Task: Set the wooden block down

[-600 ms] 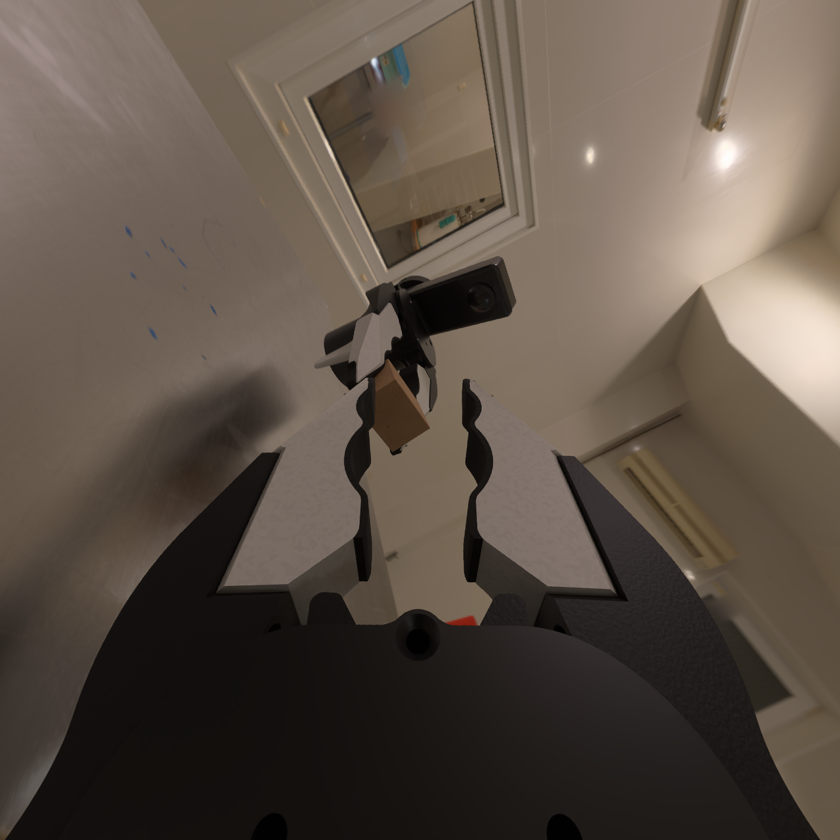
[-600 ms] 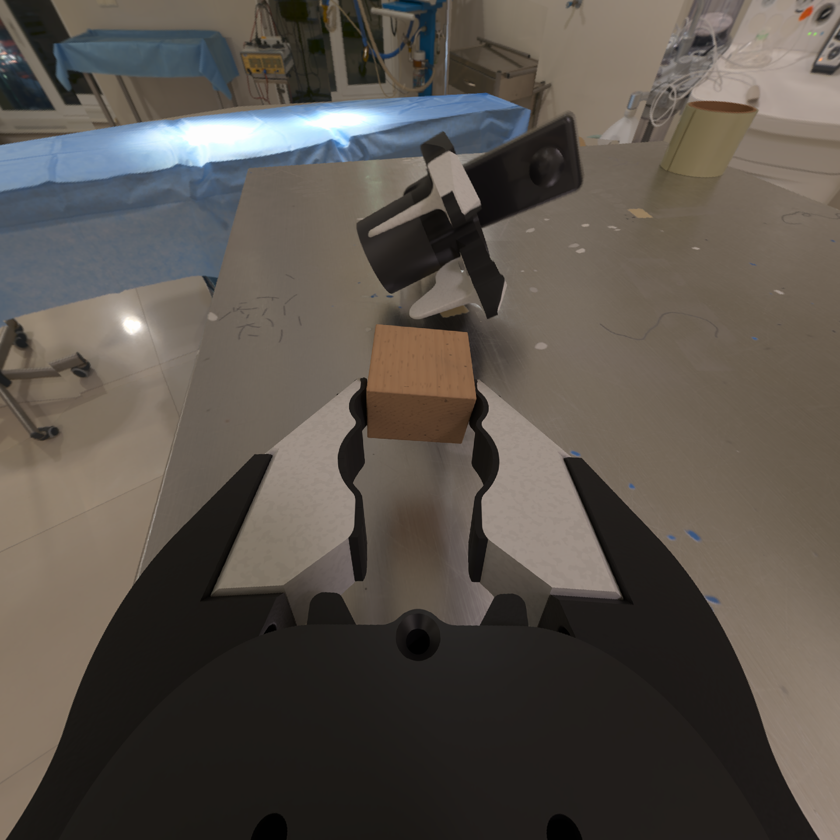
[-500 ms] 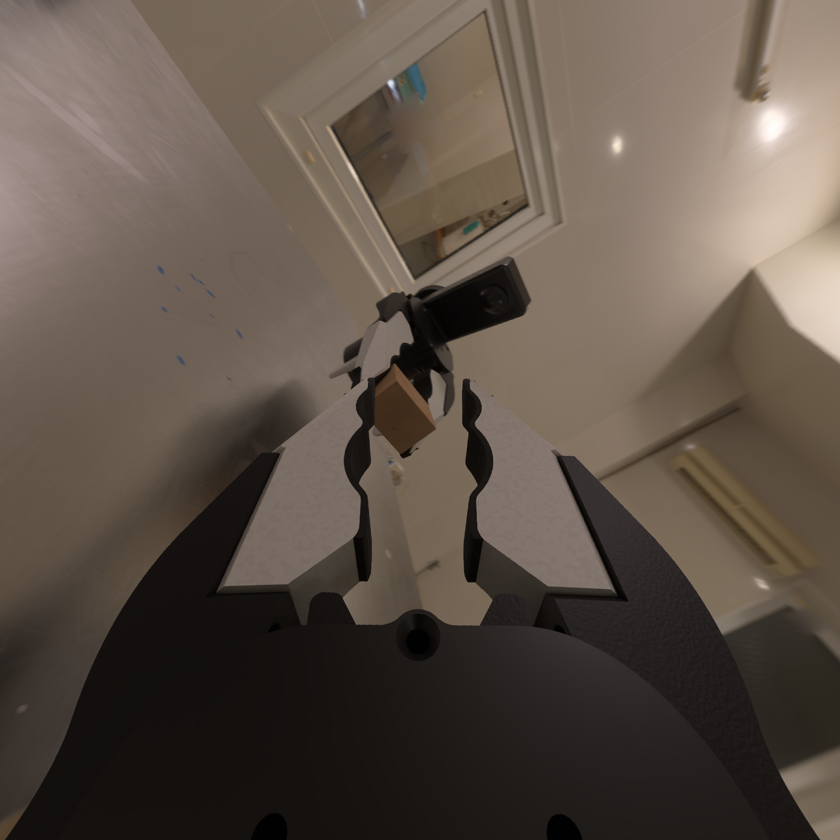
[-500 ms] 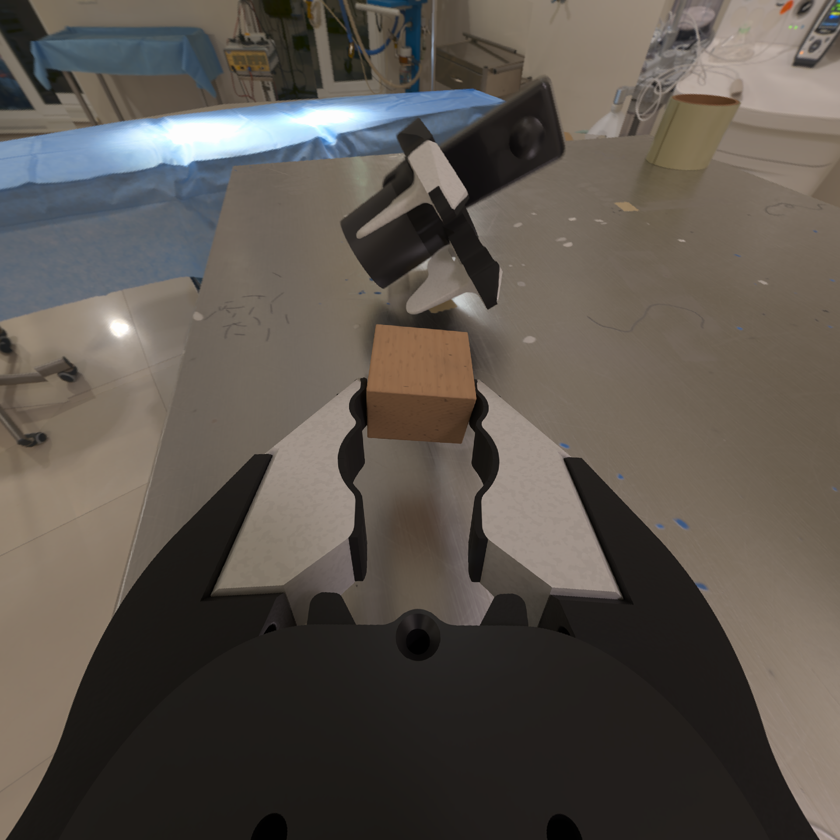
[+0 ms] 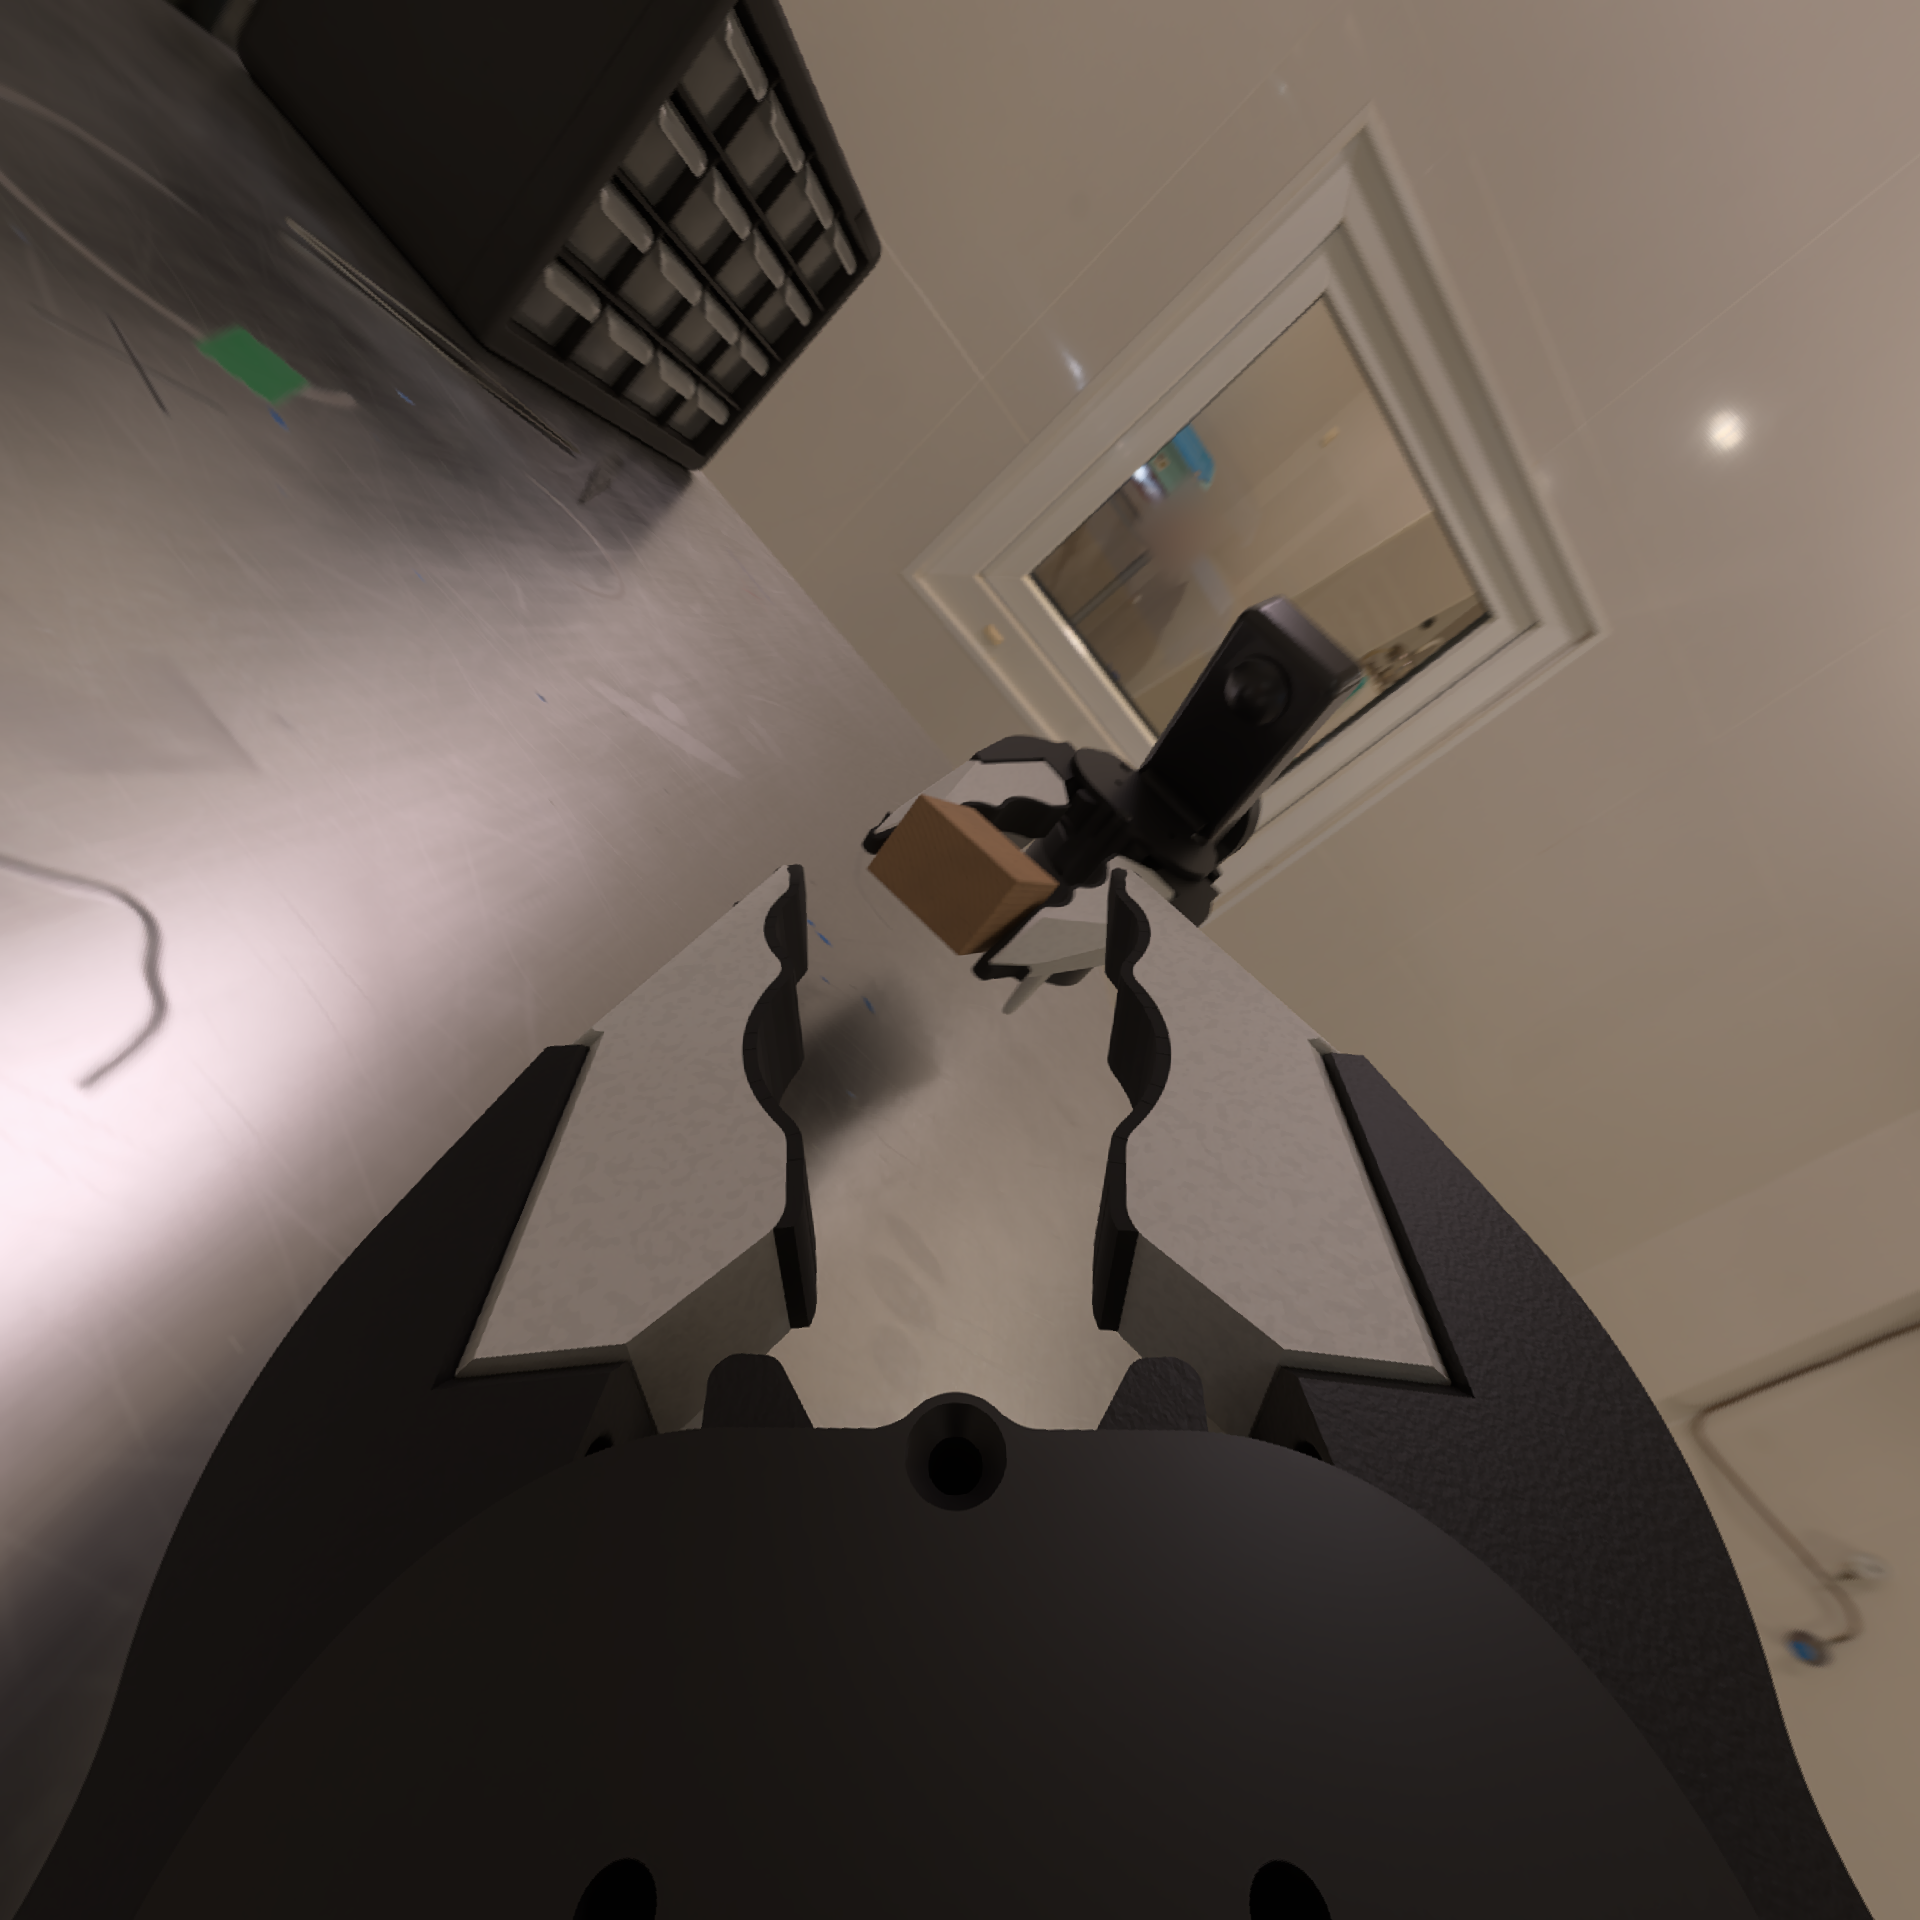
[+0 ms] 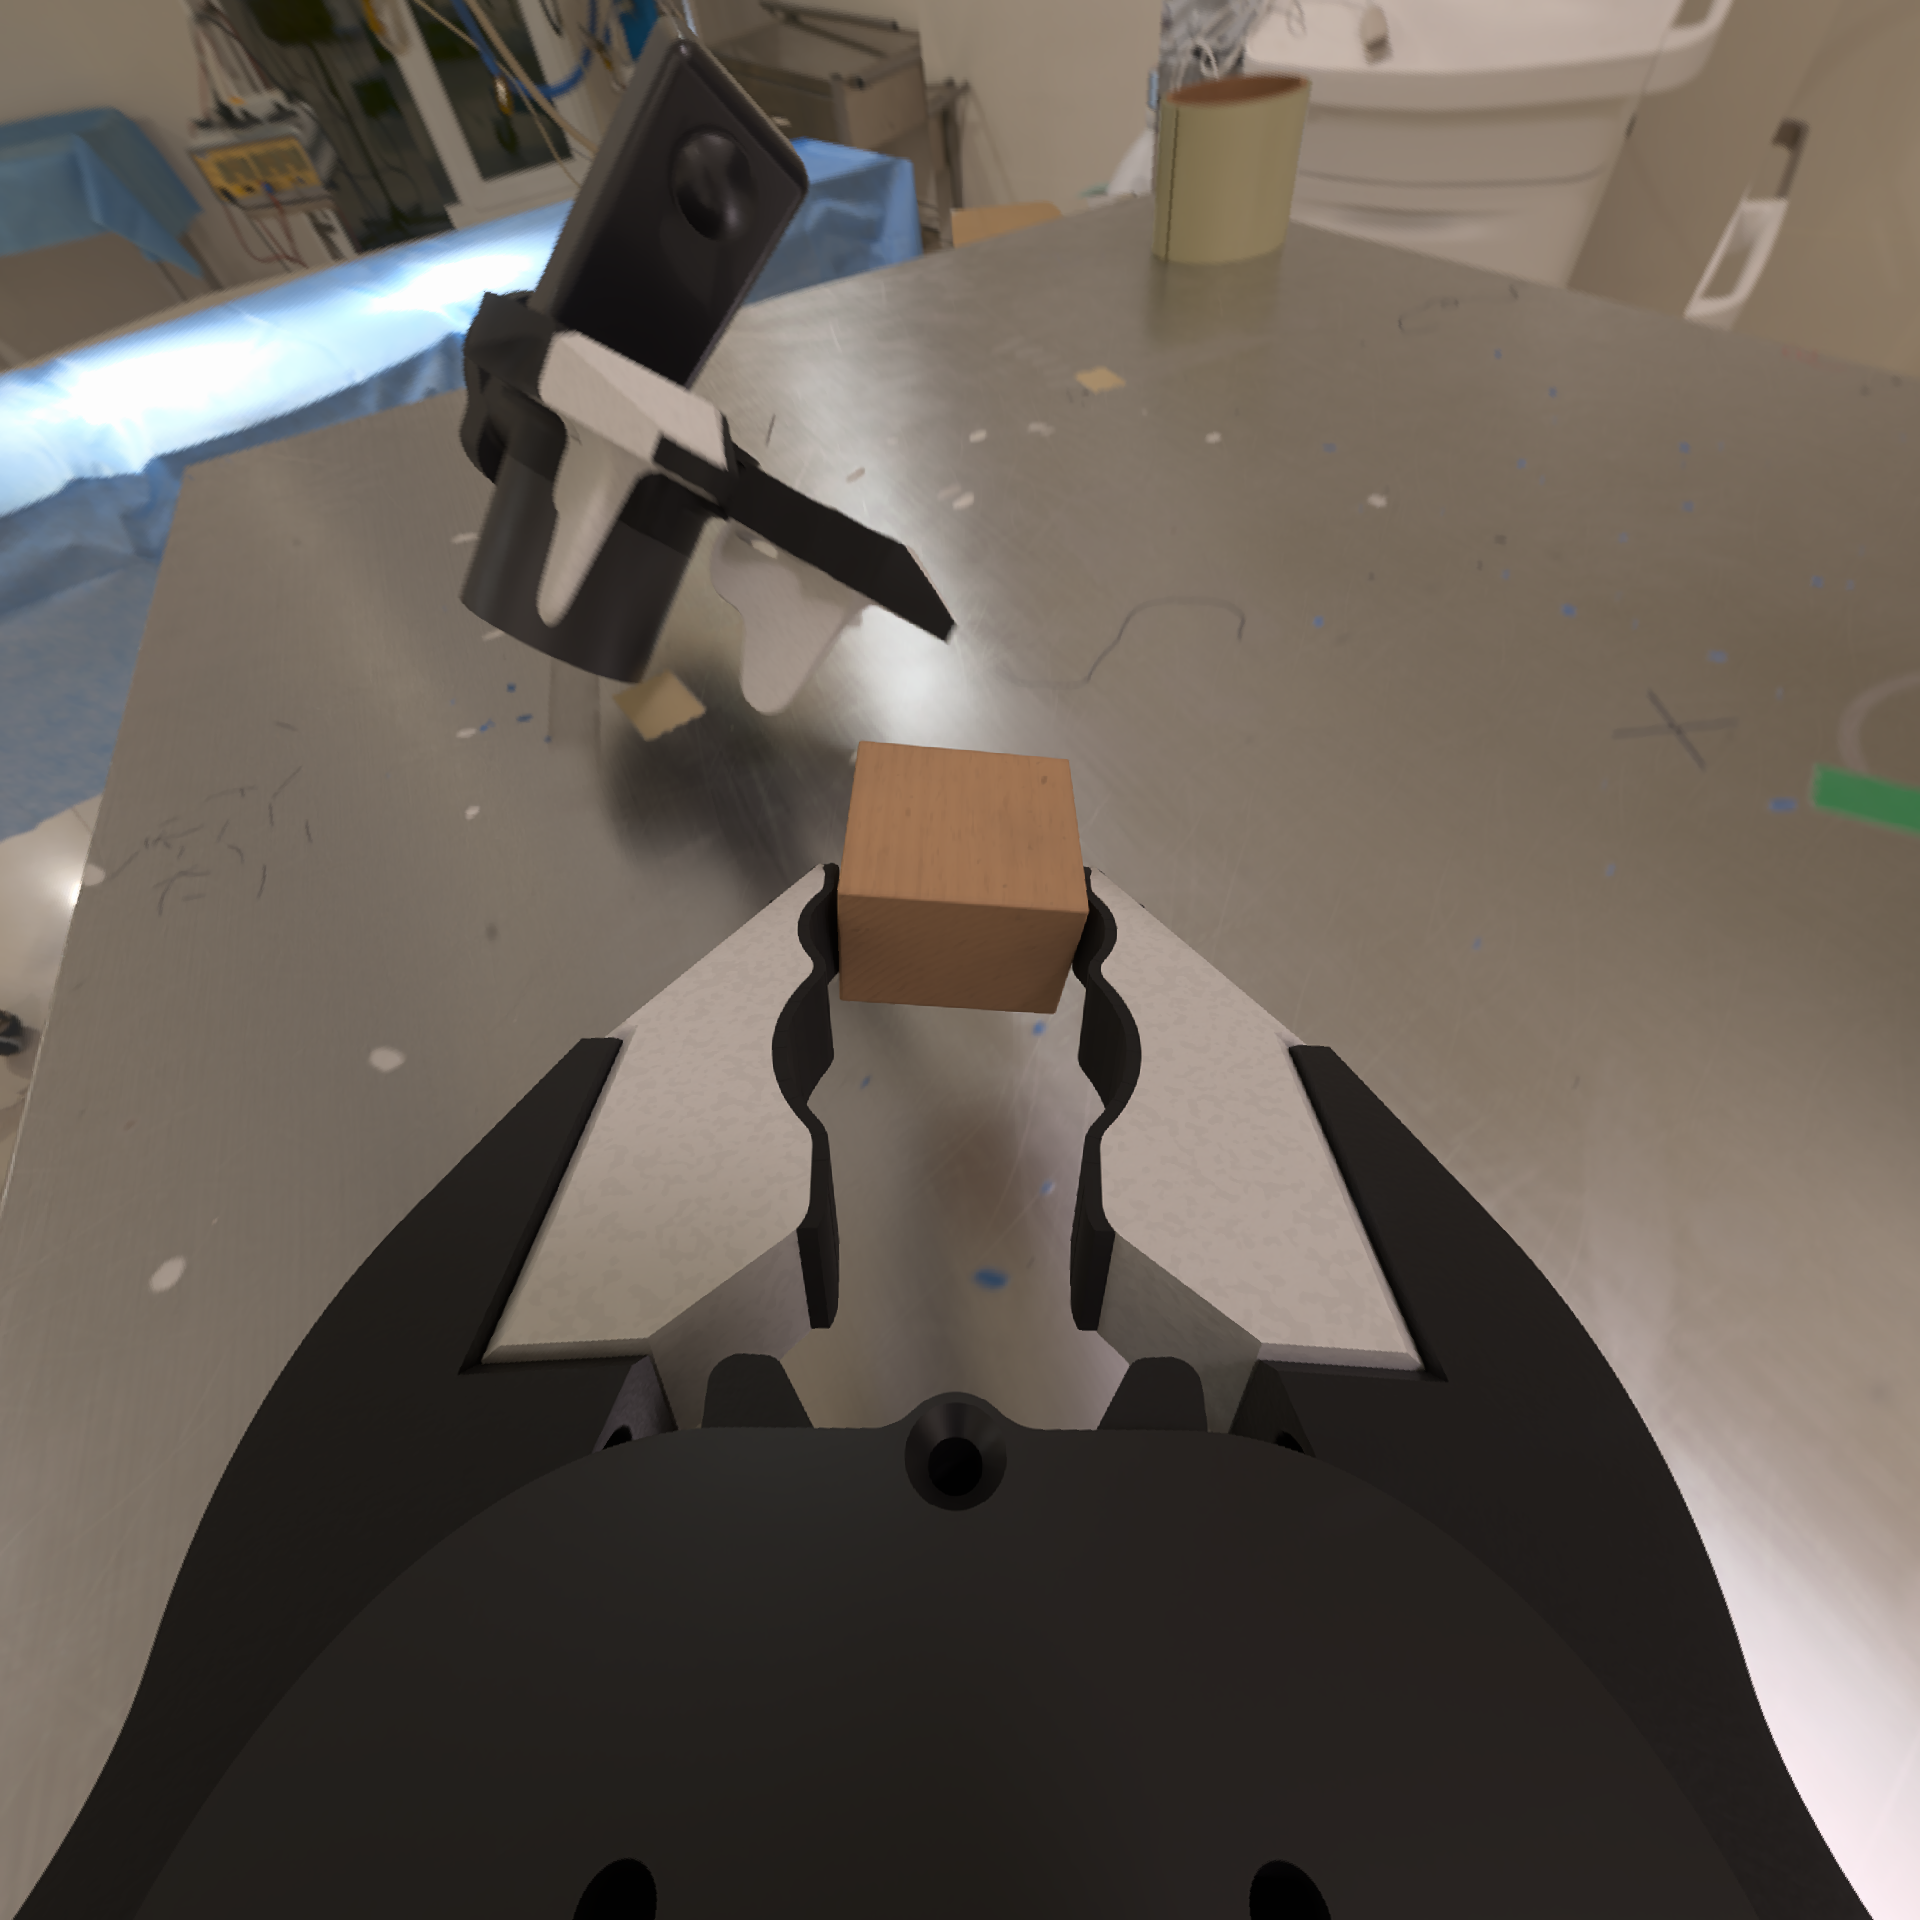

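Note:
The wooden block (image 6: 961,878) is a light brown cube held between the fingertips of my right gripper (image 6: 958,904), which is shut on it a little above the metal table (image 6: 1403,582). A soft shadow lies on the table below it. My left gripper (image 6: 857,660) hovers tilted beyond the block to the left, jaws apart and empty. In the left wrist view my left gripper (image 5: 956,894) is open with nothing between its fingers. Beyond it the right gripper (image 5: 1003,862) holds the block (image 5: 961,883) over the table (image 5: 416,831).
A beige roll (image 6: 1231,171) stands at the table's far side. A green tape strip (image 6: 1865,795) lies at the right, and a tan paper scrap (image 6: 660,707) under the left gripper. A blue draped bed (image 6: 156,416) lies beyond the left edge. A black drawer cabinet (image 5: 623,208) stands on the table.
Both views have swung. The left gripper has turned, come closer to the block and opened its jaws wider. The right gripper has kept its hold on the block while turning right.

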{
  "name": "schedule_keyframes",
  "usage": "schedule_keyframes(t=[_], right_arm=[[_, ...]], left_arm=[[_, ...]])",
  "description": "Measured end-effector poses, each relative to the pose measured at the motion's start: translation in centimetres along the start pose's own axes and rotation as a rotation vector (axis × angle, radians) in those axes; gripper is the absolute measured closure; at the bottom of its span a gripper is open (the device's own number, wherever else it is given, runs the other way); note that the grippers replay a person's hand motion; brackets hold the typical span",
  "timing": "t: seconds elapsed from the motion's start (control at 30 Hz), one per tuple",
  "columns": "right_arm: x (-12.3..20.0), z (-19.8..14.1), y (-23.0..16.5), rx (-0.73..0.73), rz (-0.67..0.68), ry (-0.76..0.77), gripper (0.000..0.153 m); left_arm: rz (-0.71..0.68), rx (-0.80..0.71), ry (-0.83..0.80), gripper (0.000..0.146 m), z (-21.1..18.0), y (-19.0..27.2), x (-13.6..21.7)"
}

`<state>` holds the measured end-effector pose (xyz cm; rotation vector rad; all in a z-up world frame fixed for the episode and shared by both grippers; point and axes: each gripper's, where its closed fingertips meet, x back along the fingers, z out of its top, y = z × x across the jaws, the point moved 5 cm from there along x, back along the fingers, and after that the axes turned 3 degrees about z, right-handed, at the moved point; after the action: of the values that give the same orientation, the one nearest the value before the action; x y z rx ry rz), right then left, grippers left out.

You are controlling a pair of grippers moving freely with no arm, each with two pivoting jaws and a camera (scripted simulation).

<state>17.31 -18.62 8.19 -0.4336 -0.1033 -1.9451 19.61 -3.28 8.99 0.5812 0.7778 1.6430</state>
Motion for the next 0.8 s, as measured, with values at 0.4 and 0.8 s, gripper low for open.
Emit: schedule_keyframes(t=[0.4,0.8], right_arm=[[-4.1,0.5,1.8,0.136,0.050,-0.130,0.108],[-4.0,-0.6,1.1,0.130,-0.002,-0.177,0.108]], left_arm=[[0.234,-0.329,-0.058,0.083,1.6,-0.5,0.8],[0.279,-0.388,-0.065,0.083,0.9,0.1,0.5]])
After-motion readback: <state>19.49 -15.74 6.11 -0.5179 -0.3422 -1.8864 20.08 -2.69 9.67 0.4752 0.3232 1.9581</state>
